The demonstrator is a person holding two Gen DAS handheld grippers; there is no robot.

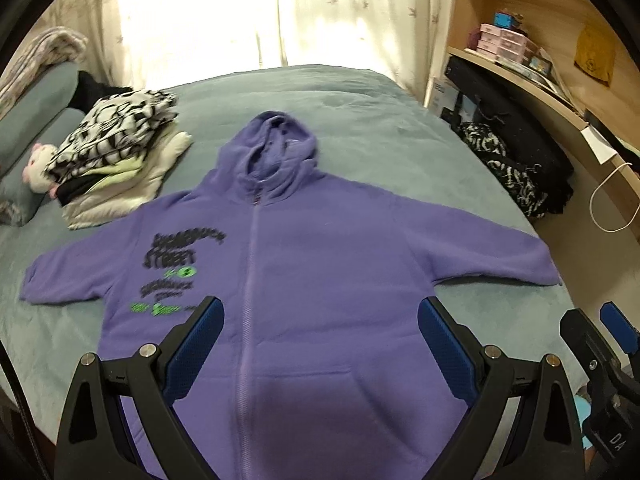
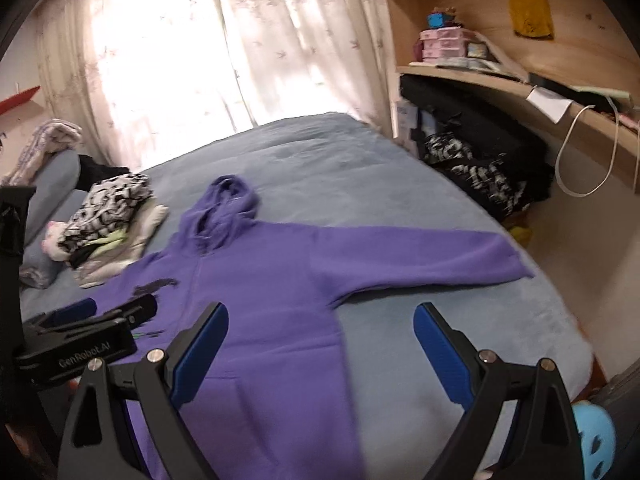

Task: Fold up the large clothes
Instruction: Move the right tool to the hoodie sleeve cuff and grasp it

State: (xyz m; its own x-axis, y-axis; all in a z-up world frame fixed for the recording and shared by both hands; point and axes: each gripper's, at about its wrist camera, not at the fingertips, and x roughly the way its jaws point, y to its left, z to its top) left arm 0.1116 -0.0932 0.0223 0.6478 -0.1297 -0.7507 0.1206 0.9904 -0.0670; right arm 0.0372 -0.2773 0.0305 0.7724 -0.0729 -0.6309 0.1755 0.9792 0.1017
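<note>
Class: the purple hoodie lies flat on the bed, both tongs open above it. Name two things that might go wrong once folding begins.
1. The sleeve reaches the edge of the bed; it may slide off.
2. The pile of folded clothes lies beside the hoodie; a swung sleeve might knock it.

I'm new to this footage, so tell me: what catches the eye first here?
A purple zip-up hoodie lies spread flat, sleeves out, on the grey-blue bed. The left gripper and right gripper both hover open above its lower part. A stack of folded clothes sits beside the hood.
</note>
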